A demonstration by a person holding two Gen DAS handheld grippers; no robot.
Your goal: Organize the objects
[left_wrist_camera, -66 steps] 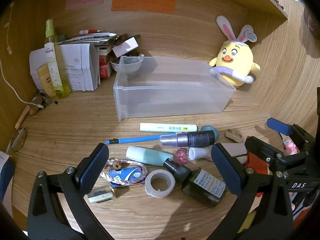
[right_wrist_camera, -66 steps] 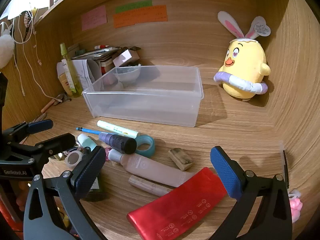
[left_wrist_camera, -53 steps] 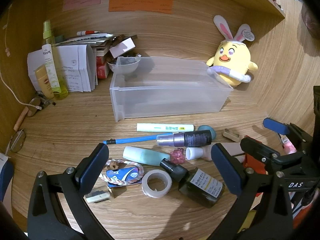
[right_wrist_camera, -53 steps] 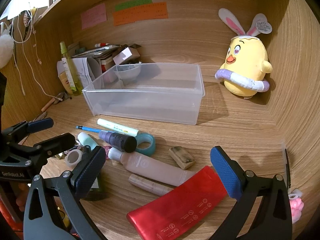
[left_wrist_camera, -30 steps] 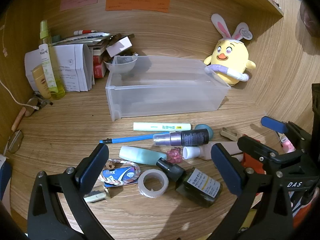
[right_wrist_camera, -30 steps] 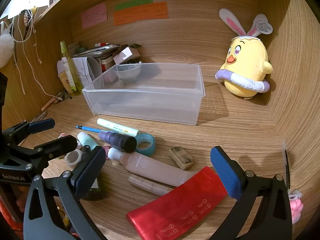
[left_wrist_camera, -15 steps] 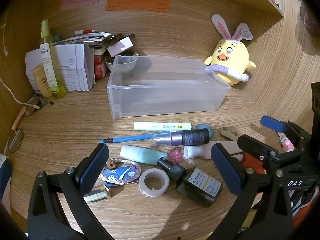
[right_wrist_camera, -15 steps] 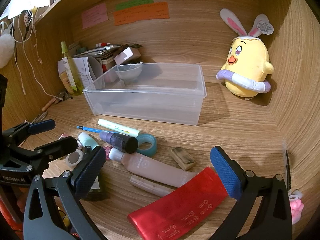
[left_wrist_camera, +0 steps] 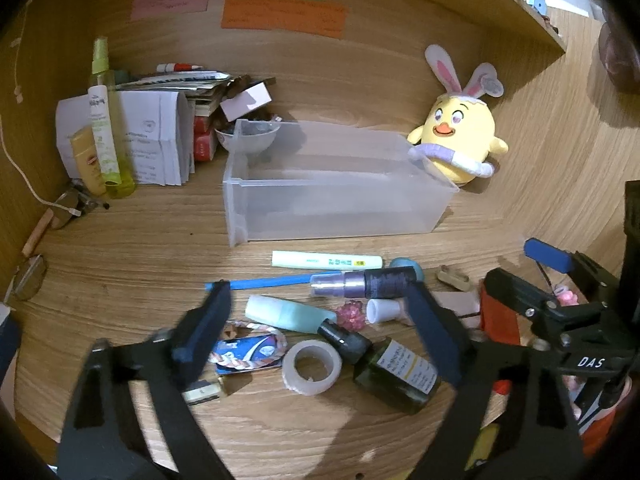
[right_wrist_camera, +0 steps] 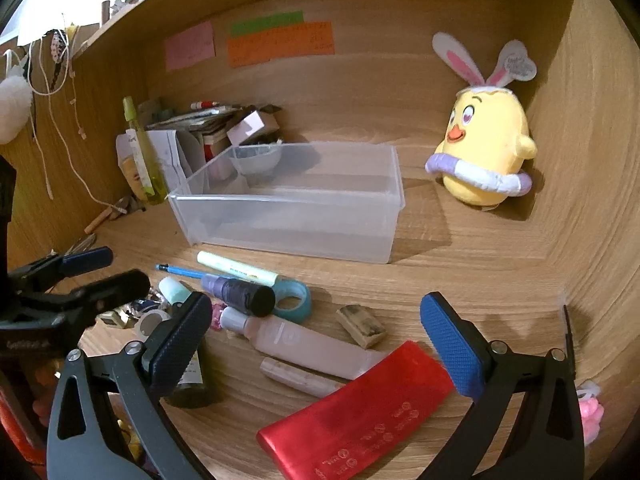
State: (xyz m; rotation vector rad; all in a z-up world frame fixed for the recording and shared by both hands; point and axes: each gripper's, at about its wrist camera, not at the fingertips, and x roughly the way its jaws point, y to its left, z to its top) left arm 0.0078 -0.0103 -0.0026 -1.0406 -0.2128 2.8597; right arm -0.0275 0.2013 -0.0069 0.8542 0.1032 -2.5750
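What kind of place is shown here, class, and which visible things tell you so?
Probably a home desk alcove: sticky notes on the wooden back wall, a plush chick in the corner, and cosmetics and stationery scattered before a clear plastic bin.

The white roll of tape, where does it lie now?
In the left wrist view the white roll of tape lies flat on the wooden desk, low in the middle, between the blue packet and the dark green glass bottle.
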